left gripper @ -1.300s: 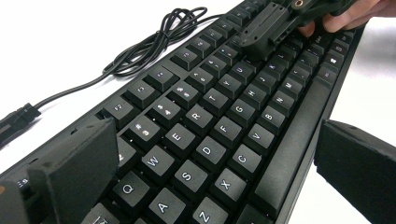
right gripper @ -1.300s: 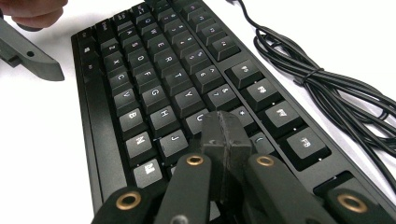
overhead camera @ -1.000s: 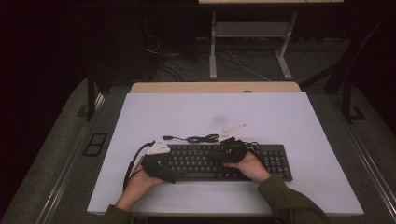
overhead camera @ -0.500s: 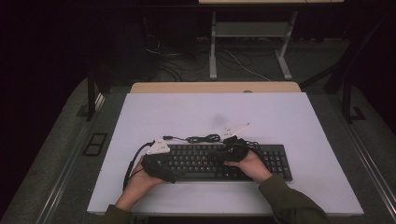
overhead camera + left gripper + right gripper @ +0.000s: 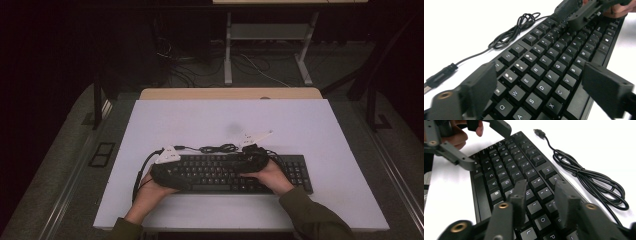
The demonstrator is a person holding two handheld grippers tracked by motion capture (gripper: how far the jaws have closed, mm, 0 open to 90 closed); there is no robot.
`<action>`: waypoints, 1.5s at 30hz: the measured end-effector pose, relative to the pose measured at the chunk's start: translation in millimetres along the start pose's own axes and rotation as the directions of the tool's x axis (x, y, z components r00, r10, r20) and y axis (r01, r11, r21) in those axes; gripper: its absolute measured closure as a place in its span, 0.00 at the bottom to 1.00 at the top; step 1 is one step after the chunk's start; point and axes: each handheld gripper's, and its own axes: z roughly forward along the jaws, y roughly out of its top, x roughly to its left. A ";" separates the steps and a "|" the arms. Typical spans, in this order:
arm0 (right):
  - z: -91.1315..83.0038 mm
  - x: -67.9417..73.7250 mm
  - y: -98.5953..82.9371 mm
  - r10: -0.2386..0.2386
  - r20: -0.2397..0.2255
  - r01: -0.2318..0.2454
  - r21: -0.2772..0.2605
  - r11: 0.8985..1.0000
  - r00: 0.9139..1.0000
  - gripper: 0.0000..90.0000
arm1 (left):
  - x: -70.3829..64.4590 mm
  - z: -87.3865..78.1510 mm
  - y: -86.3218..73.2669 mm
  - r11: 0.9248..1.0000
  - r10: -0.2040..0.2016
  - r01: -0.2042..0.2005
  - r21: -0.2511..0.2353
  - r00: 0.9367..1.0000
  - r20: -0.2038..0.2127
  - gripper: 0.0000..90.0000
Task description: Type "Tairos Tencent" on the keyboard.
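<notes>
The only writing I can read is the white lettering on the keycaps of the black plastic computer keyboard (image 5: 554, 65). Looking along my left tool, the top letter row shows Q, W, E, R, T, Y and U; the row below gives A, S, D, F, G and H; the row nearest the front edge gives X, C, V and B. The number-row caps carry marks too blurred to tell. Looking along my right tool at the same keyboard (image 5: 506, 172), I read S, D, F, G and H, then B, and close to the camera O, L and P. From the high view the legends are too small to read.
</notes>
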 end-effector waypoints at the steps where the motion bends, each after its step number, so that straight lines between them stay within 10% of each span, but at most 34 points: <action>1: -0.3 -0.3 -0.1 0.002 0.002 -0.002 -0.002 1.000 1.000 0.62 | 0.5 -0.3 0.6 1.000 0.001 -0.001 -0.003 1.000 -0.003 0.17; 13: -4.4 -3.3 -0.9 0.020 0.018 -0.019 -0.050 0.999 1.000 0.39 | 5.2 0.5 5.3 1.000 0.000 -0.001 -0.020 1.000 -0.005 0.46; 32: -5.3 -5.5 -2.3 0.042 0.030 -0.040 -0.069 0.997 0.999 0.34 | 7.6 15.6 9.2 0.999 0.022 -0.023 0.025 0.999 0.044 0.98; 45: -5.5 -5.2 -2.6 0.046 0.038 -0.043 -0.074 0.996 0.998 0.32 | 6.1 24.8 8.8 0.998 0.026 -0.029 0.051 0.998 0.063 0.99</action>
